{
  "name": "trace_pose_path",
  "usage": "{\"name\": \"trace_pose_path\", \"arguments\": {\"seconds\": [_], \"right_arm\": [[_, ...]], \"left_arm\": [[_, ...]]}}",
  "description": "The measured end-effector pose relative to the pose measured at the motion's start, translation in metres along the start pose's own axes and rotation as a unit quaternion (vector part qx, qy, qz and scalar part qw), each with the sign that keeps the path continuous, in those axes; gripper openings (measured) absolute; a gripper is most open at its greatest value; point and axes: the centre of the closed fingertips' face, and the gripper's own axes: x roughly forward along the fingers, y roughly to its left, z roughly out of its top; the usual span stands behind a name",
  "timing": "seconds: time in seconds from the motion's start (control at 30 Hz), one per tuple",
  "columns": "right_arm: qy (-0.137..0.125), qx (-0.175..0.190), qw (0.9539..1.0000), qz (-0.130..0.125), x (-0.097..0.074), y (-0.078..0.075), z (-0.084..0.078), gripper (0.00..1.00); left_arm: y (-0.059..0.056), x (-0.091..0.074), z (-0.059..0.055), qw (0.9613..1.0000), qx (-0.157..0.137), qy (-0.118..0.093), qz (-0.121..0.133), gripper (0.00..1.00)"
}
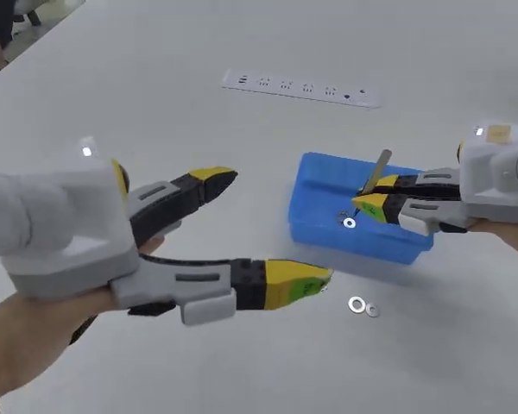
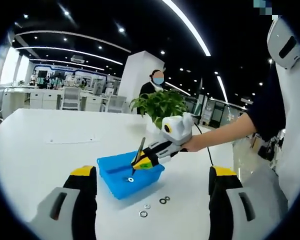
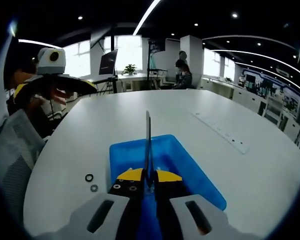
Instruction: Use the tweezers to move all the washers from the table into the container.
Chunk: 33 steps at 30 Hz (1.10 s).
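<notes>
White table, open-plan office behind.
Right claw clamped on tweezers over blue container; left claw spread wide, empty.

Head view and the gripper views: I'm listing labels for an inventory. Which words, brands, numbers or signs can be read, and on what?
No text is readable in these views.
The power strip: small marks by its sockets, too small to read.
The blue container: no print visible.
The left gripper and the right gripper: no legible lettering.
</notes>
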Motion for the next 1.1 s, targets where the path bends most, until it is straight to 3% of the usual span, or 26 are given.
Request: {"name": "trace_pose_path", "arguments": {"seconds": [0.03, 0.1, 0.17, 0.37, 0.53, 0.6, 0.73, 0.9, 1.0, 1.1], "right_arm": [[0.0, 0.0, 1.0, 0.001, 0.0, 0.001, 0.001, 0.08], [0.002, -0.003, 1.0, 0.003, -0.001, 0.002, 0.002, 0.08], [0.005, -0.011, 0.9999, 0.005, -0.002, 0.004, 0.003, 0.07], [0.018, -0.028, 0.9994, 0.008, -0.001, 0.006, 0.001, 0.07], [0.025, -0.036, 0.999, 0.014, -0.002, 0.009, 0.001, 0.07], [0.027, -0.04, 0.9986, 0.018, -0.002, 0.011, 0.0, 0.07], [0.033, -0.052, 0.9978, 0.025, -0.002, 0.014, 0.001, 0.07], [0.037, -0.067, 0.9964, 0.036, 0.0, 0.019, 0.002, 0.07], [0.039, -0.073, 0.9956, 0.042, 0.001, 0.022, 0.002, 0.07], [0.041, -0.076, 0.9952, 0.046, 0.002, 0.024, 0.002, 0.07]], "left_arm": [[0.004, 0.004, 0.003, 0.9997, 0.022, -0.002, 0.006, 0.93], [0.005, 0.013, 0.006, 0.9998, 0.02, 0.003, -0.005, 0.88], [0.01, 0.024, 0.014, 0.9997, 0.017, -0.007, -0.013, 0.87], [0.02, 0.059, 0.025, 0.9984, 0.044, 0.001, -0.036, 0.78], [0.018, 0.084, 0.019, 0.9962, 0.056, 0.023, -0.062, 0.73], [0.016, 0.093, 0.012, 0.9947, 0.056, 0.042, -0.075, 0.71], [0.012, 0.106, 0.001, 0.988, 0.083, 0.077, -0.105, 0.59], [0.011, 0.112, -0.001, 0.9819, 0.098, 0.091, -0.134, 0.44], [0.011, 0.111, -0.002, 0.9782, 0.109, 0.097, -0.148, 0.29], [0.009, 0.11, -0.004, 0.9743, 0.118, 0.107, -0.16, 0.28]]}}
